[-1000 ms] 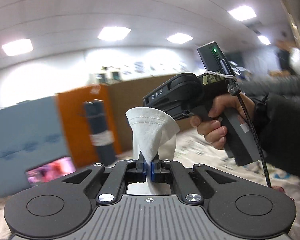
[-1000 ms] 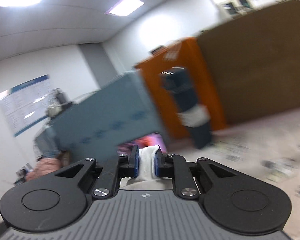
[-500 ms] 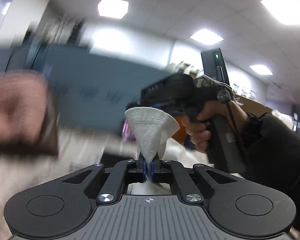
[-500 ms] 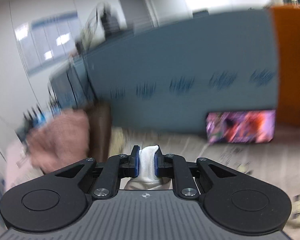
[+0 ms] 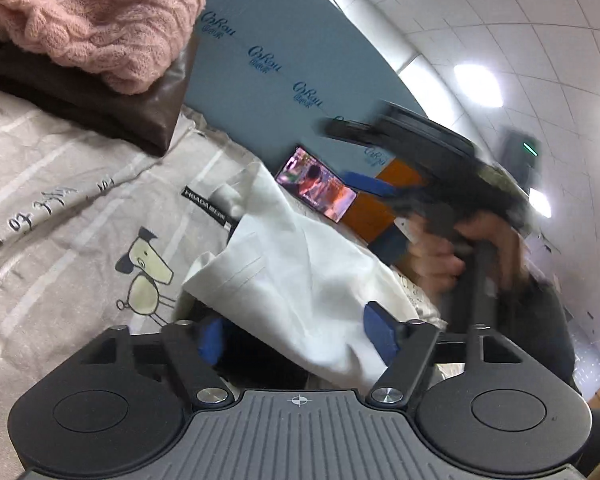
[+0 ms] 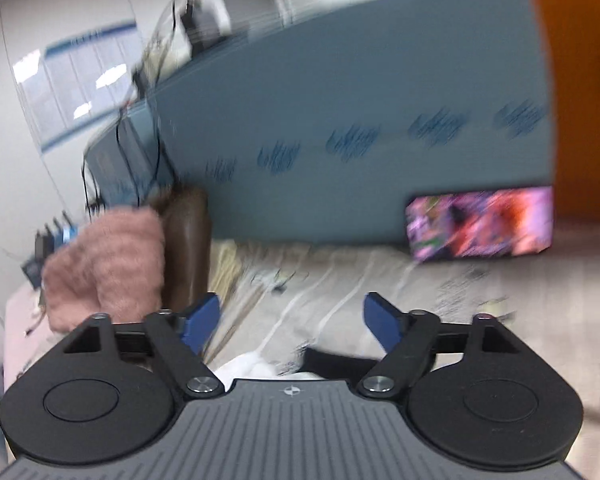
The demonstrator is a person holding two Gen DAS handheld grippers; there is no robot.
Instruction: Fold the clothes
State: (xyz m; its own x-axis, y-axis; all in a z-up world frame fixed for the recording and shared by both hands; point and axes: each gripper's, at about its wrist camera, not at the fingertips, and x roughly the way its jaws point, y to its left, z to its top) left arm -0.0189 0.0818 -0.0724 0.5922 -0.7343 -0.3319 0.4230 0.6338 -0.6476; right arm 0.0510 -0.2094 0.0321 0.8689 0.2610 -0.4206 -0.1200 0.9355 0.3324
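Observation:
A white garment [image 5: 300,264] lies crumpled on the striped grey bed sheet [image 5: 60,168]. Part of it drapes loosely between the blue pads of my left gripper [image 5: 296,334]. That gripper's jaws are opening, and the pads stand clear of the cloth. My right gripper [image 6: 292,316] is opening too, with nothing between its pads. The white garment [image 6: 252,366] shows just below it, beside a dark patch of fabric [image 6: 332,360]. In the left wrist view a person's hand [image 5: 440,260] grips the right gripper's handle, blurred, to the right of the cloth.
A pink knitted sweater [image 5: 88,20] rests on a folded brown garment [image 5: 100,96] at the left. A blue foam panel [image 5: 280,48] stands behind the bed. A phone [image 5: 316,188] playing a video leans against it. An orange board [image 6: 580,80] stands at the far right.
Both grippers were shut on the raised white garment. They swung left and down over the bed, the left one rolling. Both jaws have opened and the garment has dropped onto the sheet.

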